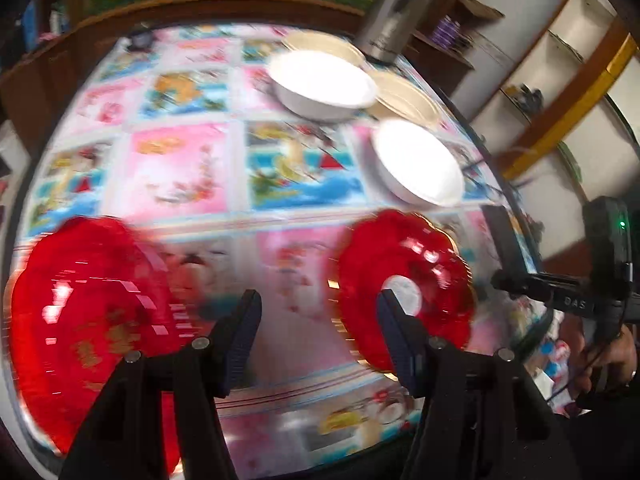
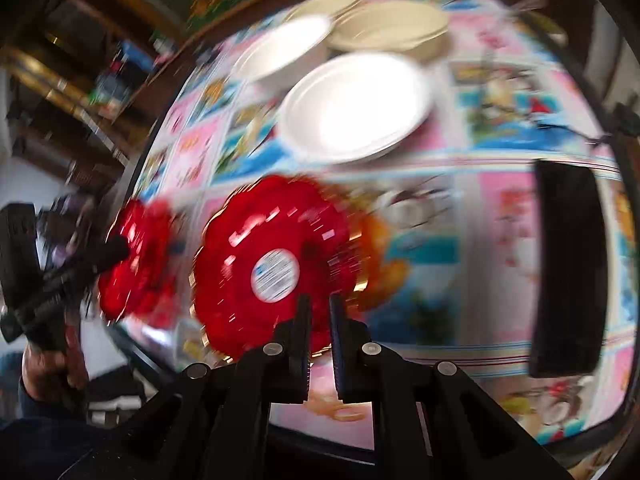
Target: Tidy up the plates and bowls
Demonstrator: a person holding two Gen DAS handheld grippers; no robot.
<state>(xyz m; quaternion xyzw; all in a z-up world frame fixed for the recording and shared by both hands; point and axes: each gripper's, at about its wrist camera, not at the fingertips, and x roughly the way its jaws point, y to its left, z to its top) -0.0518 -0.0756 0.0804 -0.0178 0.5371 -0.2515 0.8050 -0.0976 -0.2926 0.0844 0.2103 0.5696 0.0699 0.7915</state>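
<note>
Although both views are smeared by blur, the round table [image 1: 192,168] under its glossy cloth of pink and blue picture squares fills most of each; on its far side stand two white foam bowls, the larger white bowl [image 1: 322,80] further back and the smaller white bowl [image 1: 418,160] nearer the right edge, with cream-coloured paper plates [image 1: 404,96] stacked just behind and between them, and a grey metal cylinder [image 1: 394,12] beyond those; a flat black rectangular object [image 2: 568,268] lies on the cloth to the right in the right wrist view; nearer the cameras are two red translucent scalloped plastic plates with gilt rims; the left red plate [image 1: 88,320] lies at the table's near left edge, just beside the left hand-held gripper [image 1: 316,332], whose fingers stand apart with only cloth showing between them; the right red plate [image 2: 276,264], bearing a round white label at its centre, sits tilted with its near rim in the right hand-held gripper [image 2: 320,336], whose fingers are drawn together and clamped on that rim; a person's hand [image 2: 44,364] grips the left tool's handle at the lower left of the right wrist view.
</note>
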